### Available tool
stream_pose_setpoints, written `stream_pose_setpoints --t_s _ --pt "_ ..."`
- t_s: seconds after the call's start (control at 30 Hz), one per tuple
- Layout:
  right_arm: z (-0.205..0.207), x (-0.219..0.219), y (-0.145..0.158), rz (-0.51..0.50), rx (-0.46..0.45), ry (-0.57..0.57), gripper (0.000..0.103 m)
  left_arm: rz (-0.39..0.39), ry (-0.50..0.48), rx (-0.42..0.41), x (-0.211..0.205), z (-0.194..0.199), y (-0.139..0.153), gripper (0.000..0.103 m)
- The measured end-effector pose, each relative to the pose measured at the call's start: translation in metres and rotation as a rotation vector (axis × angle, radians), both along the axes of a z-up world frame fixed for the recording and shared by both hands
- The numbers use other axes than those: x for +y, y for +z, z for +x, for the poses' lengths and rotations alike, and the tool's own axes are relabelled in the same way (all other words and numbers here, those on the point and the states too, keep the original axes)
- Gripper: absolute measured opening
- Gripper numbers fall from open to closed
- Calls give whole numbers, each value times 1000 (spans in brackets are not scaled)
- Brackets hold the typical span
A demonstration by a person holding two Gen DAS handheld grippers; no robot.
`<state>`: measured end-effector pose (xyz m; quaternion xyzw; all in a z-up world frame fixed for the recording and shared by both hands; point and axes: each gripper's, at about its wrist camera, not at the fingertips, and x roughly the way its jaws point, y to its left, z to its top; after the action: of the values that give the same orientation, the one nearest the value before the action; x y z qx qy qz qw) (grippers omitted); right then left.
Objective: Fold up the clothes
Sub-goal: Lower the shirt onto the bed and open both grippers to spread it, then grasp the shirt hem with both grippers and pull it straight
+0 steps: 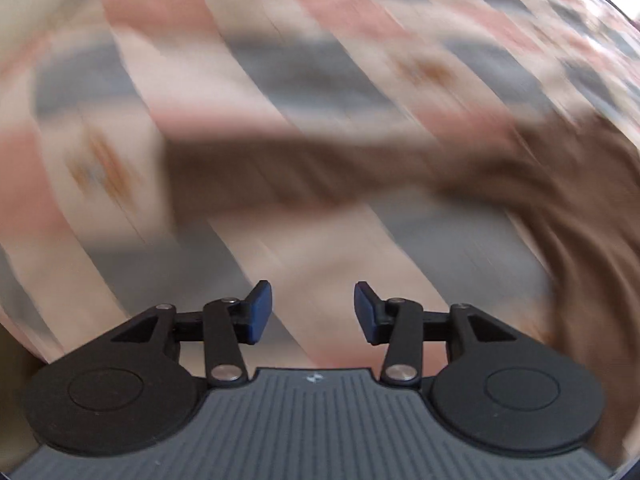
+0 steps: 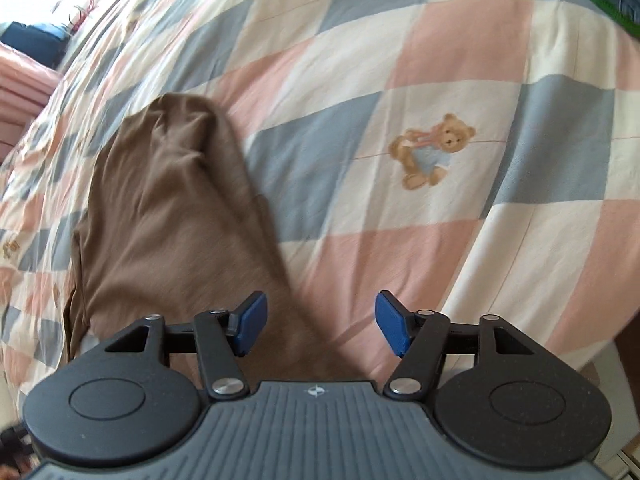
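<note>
Spreading across both views: a checked quilt (image 2: 460, 52) of pink, blue-grey and cream squares, covering a bed and carrying everything else; lying on it, near the left of the right wrist view, a brown garment (image 2: 172, 216), creased and narrowing toward its far end, near edge running under the right gripper (image 2: 320, 326); appearing again in the left wrist view as a smeared brown band (image 1: 320, 168) across the middle and down the right side, too blurred for reading folds or edges.

Hovering over the cloth, the right gripper, blue fingers (image 2: 250, 326) standing apart with nothing clamped, only brown fabric and quilt showing below the gap; hanging above bare quilt, the left gripper (image 1: 314, 314), fingers (image 1: 260, 312) apart as well, holding nothing, brown cloth lying well ahead of them.

Sitting smallest, a printed teddy bear (image 2: 434, 150) on one cream square, well right of the garment.

Risking, from here: pinching quilt along with the garment, since both are soft and lying flush; grabbing a single layer at the crumpled far end and dragging the piece askew; misjudging the left approach.
</note>
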<state>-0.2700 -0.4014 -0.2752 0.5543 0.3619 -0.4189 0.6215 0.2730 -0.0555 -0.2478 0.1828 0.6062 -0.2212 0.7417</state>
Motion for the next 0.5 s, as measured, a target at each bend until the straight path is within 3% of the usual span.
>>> stream_pose_setpoints --t_s 0.07,0.13,0.2,0.3,0.43,0.5 --pt "-2 -9 -18 7 -36 14 38 -15 -18 69 -8 -40 -3 38" --pt "1 -18 -34 6 -85 20 33 -34 -30 124 -16 -77 -3 38" --pt "8 -29 -50 16 -158 -7 32 -47 -38 145 -27 -99 3 39" --pt "18 -47 -69 37 -238 -74 32 -55 -56 111 -42 -123 21 40" --pt "42 -65 -93 105 -230 -20 30 -76 3 69 -47 -139 40 43" --pt "53 -73 -101 136 -233 26 8 -71 32 60 -47 -144 42 43"
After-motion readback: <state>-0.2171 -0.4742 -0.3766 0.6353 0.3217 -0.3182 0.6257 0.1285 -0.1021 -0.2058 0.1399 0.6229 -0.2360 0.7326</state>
